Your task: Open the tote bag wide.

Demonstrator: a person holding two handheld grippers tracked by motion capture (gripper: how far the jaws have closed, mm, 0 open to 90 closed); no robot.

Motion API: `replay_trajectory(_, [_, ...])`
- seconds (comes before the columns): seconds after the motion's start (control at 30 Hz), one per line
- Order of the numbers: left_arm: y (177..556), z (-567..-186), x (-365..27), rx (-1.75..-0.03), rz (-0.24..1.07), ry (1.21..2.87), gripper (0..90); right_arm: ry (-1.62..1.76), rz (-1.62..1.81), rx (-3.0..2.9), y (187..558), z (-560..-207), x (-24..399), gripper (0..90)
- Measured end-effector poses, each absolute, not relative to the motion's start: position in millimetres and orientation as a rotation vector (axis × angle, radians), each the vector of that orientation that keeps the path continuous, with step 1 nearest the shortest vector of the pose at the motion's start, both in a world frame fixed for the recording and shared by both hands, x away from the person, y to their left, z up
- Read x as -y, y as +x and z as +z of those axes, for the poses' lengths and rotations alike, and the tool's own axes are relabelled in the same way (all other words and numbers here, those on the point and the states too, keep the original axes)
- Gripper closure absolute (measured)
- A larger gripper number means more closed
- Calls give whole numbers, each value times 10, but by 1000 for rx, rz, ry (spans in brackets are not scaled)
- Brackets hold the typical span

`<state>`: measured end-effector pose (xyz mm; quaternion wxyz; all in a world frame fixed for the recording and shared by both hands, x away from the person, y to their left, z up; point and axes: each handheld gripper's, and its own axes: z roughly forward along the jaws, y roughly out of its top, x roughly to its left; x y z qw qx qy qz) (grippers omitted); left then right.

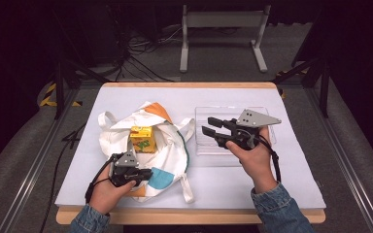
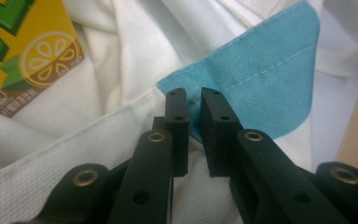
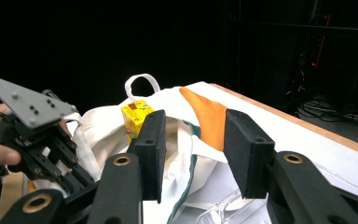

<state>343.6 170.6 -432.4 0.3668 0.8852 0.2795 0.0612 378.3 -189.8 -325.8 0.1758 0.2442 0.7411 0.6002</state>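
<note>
- Tote bag [image 1: 167, 145] of white cloth with orange and teal patches lies crumpled on the left half of the white table [image 1: 252, 184], its mouth spread wide and its handles trailing toward the near and far edges.
- Left gripper [image 1: 145, 174] rests low on the bag's near edge, beside the teal patch [image 2: 265, 70]. In the left gripper view its jaws are nearly closed, with only a narrow gap, and the hem at the teal patch lies at that gap. Whether the pads actually pinch the cloth cannot be told; they look set to take the hem, probably to hold the mouth open or lift it.
- Juice carton [image 1: 142, 139], yellow with green lettering, stands upright in the bag's open mouth, just beyond the left gripper. Placed there, it seems either newly packed or waiting to be drawn out.
- Right gripper [image 1: 209, 125] hovers above the clear plastic tray [image 1: 205, 148] to the right of the bag, jaws parted and empty, pointing toward the bag. It looks poised to reach for the carton once the cloth is secured.
</note>
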Motion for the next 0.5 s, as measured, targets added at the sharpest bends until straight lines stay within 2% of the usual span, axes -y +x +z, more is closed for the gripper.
replay_trajectory(0.17, [3428, -4315, -1704, -725, 165, 2262, 797, 686, 1697, -2108, 3775, -3263, 1872, 589])
replay_trajectory(0.23, [3443, -4293, -1759, -735, 138, 2206, 784, 680, 1698, -2112, 3767, -3260, 1857, 587])
replay_trajectory(0.37, [3431, -4208, -1824, -741, 95, 2134, 687, 669, 1701, -2122, 3761, -3262, 1824, 583])
replay_trajectory(0.4, [3428, -4191, -1833, -745, 77, 2117, 608, 668, 1698, -2125, 3763, -3264, 1820, 582])
replay_trajectory(0.43, [3424, -4172, -1845, -739, 58, 2094, 567, 668, 1699, -2125, 3763, -3266, 1816, 582])
replay_trajectory(0.5, [3410, -4129, -1867, -724, 62, 2077, 555, 667, 1697, -2129, 3761, -3269, 1805, 581])
